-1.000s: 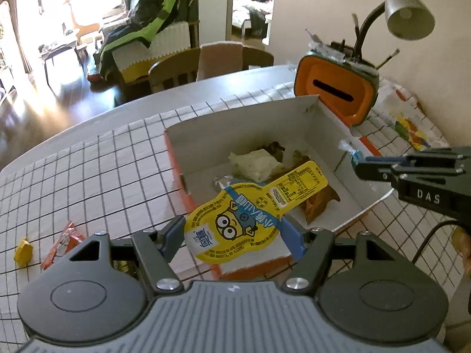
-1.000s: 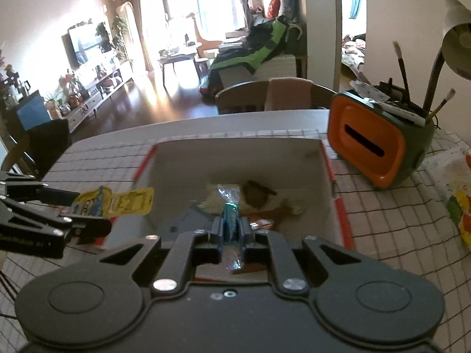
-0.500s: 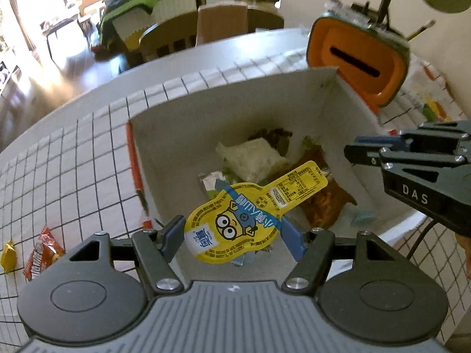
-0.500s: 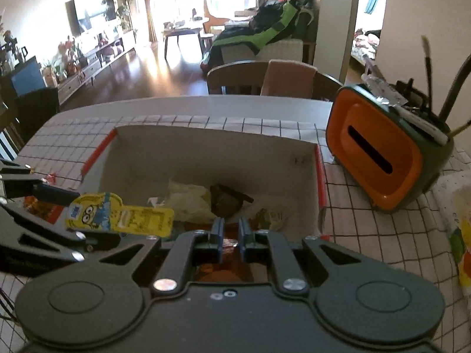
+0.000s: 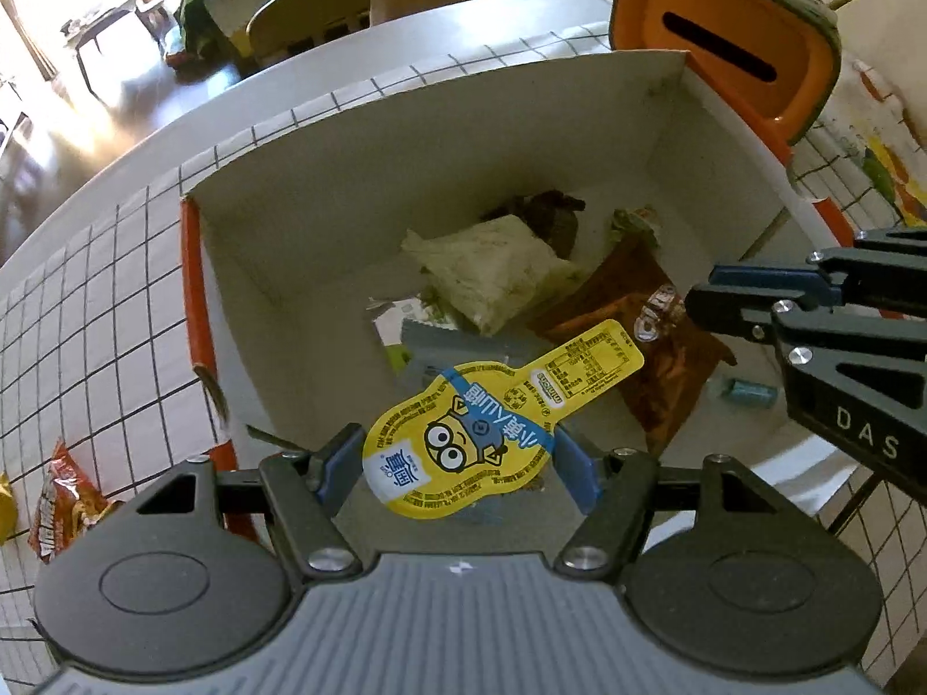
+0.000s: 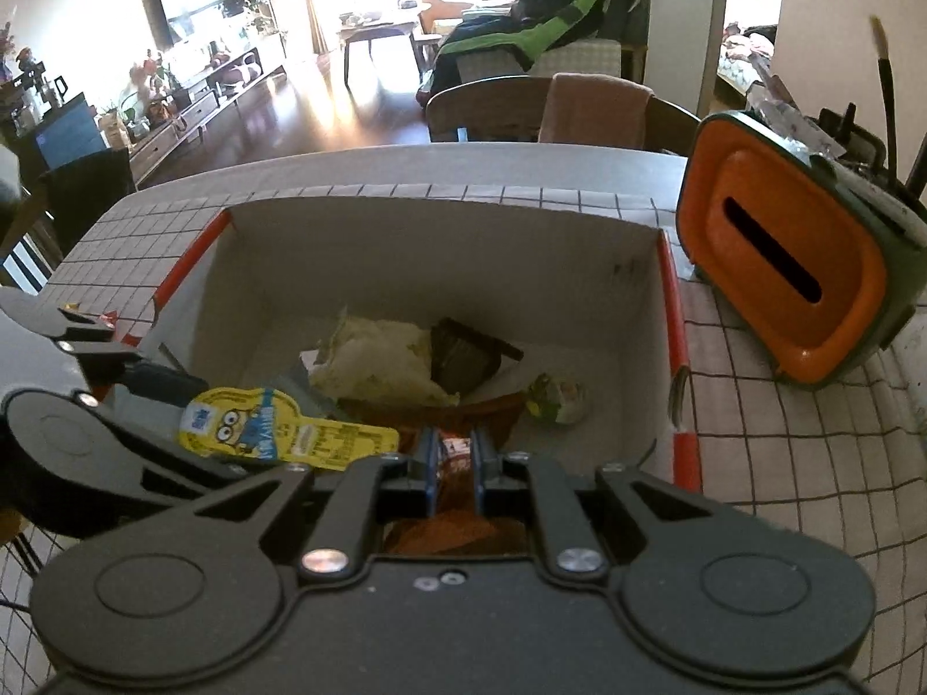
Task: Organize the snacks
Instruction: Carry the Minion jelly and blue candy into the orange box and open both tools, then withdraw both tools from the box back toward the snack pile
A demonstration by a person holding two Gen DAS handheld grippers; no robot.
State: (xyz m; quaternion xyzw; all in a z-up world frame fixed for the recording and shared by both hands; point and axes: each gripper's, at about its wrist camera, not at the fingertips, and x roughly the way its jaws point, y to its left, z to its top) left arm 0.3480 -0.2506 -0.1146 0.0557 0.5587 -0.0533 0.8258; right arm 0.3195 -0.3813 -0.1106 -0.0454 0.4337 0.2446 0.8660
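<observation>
Left gripper clamps the yellow cartoon-printed snack cup over the near edge of the white cardboard box of snacks, while right gripper, jaws closed and empty, hangs over it alongside.

Window glare behind (fisheye-bent edges)

Left wrist view looked steeply down, close over the white box. Right wrist view faced the same box at a shallower angle. Both shared box interior and orange holder.
</observation>
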